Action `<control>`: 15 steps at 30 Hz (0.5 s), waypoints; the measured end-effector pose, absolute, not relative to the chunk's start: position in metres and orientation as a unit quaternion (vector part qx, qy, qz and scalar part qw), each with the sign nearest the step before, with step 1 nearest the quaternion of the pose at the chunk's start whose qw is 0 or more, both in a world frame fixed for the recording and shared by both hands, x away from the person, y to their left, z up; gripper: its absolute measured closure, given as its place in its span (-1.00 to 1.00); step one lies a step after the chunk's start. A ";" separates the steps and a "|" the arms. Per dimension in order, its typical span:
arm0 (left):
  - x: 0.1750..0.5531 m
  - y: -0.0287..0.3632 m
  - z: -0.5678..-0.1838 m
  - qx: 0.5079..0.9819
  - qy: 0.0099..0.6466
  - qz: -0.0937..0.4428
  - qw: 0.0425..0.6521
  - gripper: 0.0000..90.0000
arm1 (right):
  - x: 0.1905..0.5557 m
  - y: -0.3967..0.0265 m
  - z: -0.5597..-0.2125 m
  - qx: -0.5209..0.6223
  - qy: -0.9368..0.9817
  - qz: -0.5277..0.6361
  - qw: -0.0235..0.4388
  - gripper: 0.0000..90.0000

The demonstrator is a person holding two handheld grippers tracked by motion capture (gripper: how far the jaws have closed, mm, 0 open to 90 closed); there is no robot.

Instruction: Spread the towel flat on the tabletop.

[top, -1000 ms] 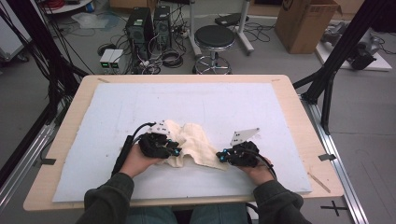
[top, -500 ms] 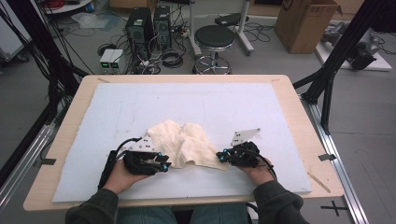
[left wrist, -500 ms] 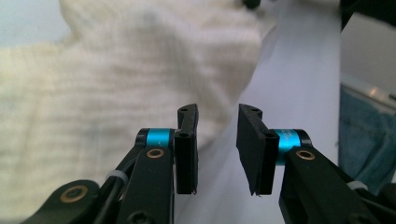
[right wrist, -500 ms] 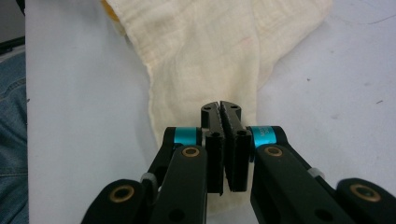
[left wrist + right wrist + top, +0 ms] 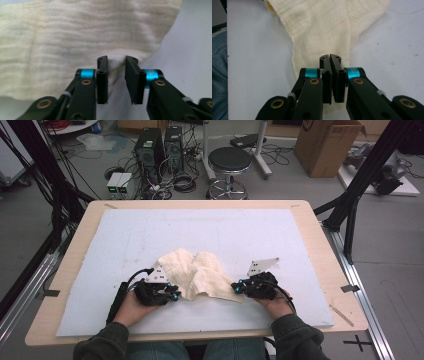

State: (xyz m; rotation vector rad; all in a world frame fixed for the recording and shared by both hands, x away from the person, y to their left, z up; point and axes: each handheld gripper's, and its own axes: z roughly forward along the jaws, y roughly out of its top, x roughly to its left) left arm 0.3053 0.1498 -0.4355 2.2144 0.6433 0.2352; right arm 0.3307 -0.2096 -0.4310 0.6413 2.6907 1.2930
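A crumpled cream cloth lies on the white mat, near the front edge. My left gripper is at the cloth's lower left edge. In the left gripper view its jaws stand open, a gap apart, with a raised fold of the cloth between the tips. My right gripper is at the cloth's lower right corner. In the right gripper view that gripper is shut on a narrow tail of the cloth.
The mat covers most of a wooden table, and a thin wooden stick lies near its right front corner. Beyond the far edge stand a stool, computer towers and a cardboard box.
My left gripper came off the cloth's upper left and moved toward the person to its lower left edge. The cloth spread farther up the mat. The right gripper stayed put.
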 end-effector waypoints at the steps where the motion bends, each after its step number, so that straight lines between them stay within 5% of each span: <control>1: 0.306 0.149 -0.435 0.876 0.251 0.094 0.400 0.71 | 0.331 -0.210 -0.431 0.209 0.881 0.423 0.044 0.96; 5: 0.306 0.150 -0.433 0.874 0.246 0.096 0.408 0.91 | 0.330 -0.210 -0.431 0.211 0.880 0.424 0.041 0.96; 15: 0.294 0.164 -0.411 0.863 0.229 0.094 0.440 0.93 | 0.325 -0.214 -0.423 0.209 0.867 0.449 0.048 0.96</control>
